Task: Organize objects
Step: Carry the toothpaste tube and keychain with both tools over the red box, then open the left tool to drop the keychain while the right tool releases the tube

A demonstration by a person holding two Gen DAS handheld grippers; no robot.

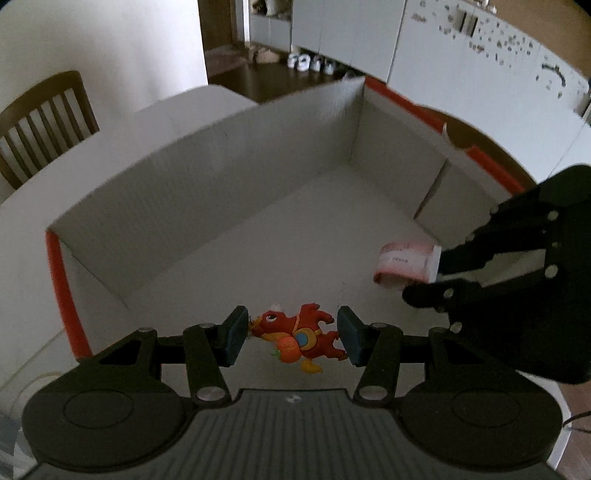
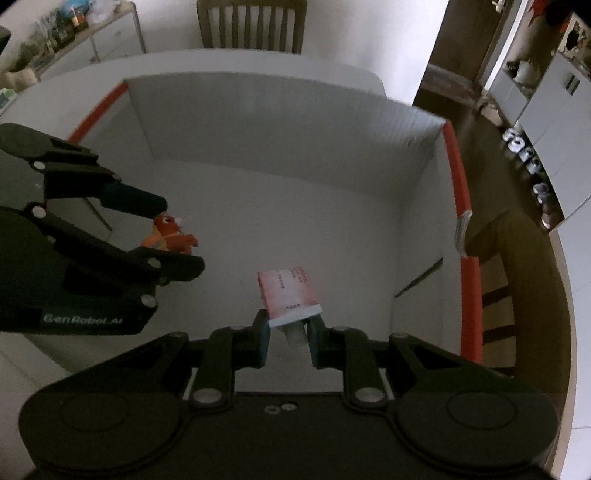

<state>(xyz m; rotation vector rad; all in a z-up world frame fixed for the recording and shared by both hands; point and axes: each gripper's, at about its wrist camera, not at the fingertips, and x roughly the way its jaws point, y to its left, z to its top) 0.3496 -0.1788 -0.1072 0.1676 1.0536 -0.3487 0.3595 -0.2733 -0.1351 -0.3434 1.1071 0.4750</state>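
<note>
Both grippers hang inside a large white cardboard box (image 1: 207,192) (image 2: 266,122) with orange-red rims. My left gripper (image 1: 293,334) is shut on a red dragon toy (image 1: 295,332) with an orange pumpkin on its belly, held end to end between the pads just above the box floor. My right gripper (image 2: 288,334) is shut on the white cap end of a pink tube (image 2: 290,293), whose body points away over the floor. In the left wrist view the right gripper (image 1: 424,275) and the tube (image 1: 402,262) are at the right. In the right wrist view the left gripper (image 2: 179,232) and the toy (image 2: 170,229) are at the left.
The box stands on a white table (image 1: 192,103) (image 2: 44,99). A wooden chair (image 1: 40,122) (image 2: 251,26) stands beyond it, and another chair (image 2: 509,280) is beside the box's right wall. White cabinets (image 1: 480,59) and shoes (image 1: 310,62) on the dark floor lie farther off.
</note>
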